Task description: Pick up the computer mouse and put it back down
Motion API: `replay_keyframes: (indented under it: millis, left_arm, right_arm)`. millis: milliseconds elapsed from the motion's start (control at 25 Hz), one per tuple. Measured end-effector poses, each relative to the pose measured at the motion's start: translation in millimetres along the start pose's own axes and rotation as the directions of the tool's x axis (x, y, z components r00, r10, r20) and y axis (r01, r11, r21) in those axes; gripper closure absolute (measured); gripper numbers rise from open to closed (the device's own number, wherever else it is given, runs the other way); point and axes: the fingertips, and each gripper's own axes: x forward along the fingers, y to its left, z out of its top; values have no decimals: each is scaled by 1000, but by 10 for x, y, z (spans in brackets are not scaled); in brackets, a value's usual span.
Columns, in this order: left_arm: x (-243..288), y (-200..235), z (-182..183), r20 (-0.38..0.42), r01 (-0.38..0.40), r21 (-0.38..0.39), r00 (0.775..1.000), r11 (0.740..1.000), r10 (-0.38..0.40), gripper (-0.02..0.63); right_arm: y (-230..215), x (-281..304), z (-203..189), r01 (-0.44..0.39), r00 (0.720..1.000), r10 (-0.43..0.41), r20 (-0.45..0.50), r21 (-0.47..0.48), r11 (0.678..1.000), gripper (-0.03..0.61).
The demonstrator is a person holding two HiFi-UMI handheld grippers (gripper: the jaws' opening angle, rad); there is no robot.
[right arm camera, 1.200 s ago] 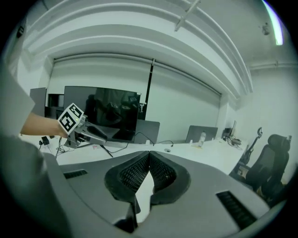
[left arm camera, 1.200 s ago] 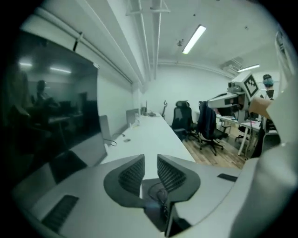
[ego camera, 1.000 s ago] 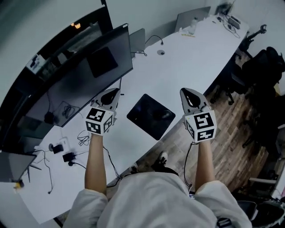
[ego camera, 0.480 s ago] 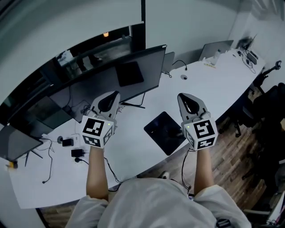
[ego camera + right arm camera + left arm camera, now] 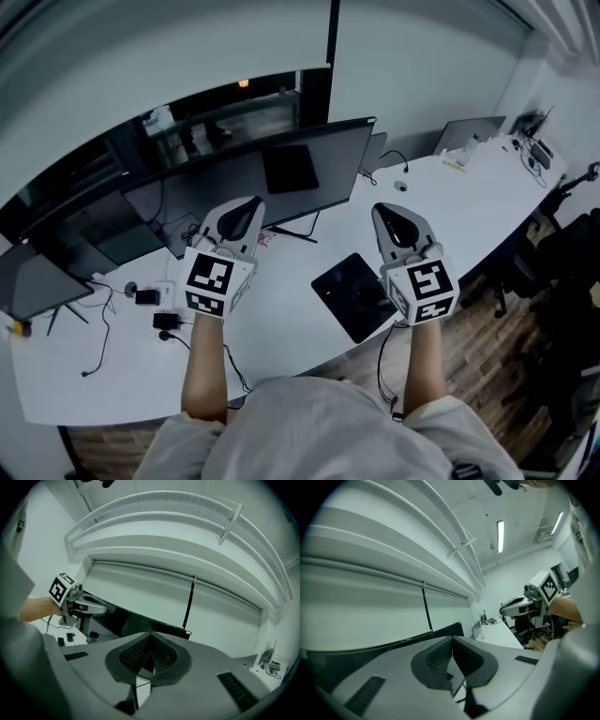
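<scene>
A black mouse pad (image 5: 352, 292) lies on the white desk (image 5: 291, 309), between and below my two grippers. The dark mouse does not stand out against the pad, so I cannot tell where it sits. My left gripper (image 5: 249, 203) is held level above the desk in front of the monitor, jaws shut and empty. The right gripper (image 5: 383, 210) hovers over the pad's far right side, also shut with nothing in it. The left gripper view has its closed pads (image 5: 440, 660) against wall and ceiling, with the right gripper (image 5: 520, 605) beside them. The right gripper view has its own pads (image 5: 136, 656) touching.
A wide dark monitor (image 5: 253, 183) stands at the back of the desk. Cables and small adapters (image 5: 155, 314) lie at the desk's left. A laptop (image 5: 466, 133) sits at the far right end, and office chairs (image 5: 562, 253) stand on the wood floor to the right.
Both grippers have risen away from the desk and now point level. The head view has tilted up, so the monitor and wall fill more of it. Both jaws stayed shut.
</scene>
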Motion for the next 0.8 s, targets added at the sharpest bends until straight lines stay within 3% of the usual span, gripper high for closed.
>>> replay_keyframes:
  millis: [800]
  left_arm:
    - [100,-122,-30,-10,29,15,1000,999,-29,594]
  right_arm:
    - [-23,45,-154,-12,999,12,-30,-6,1000,565]
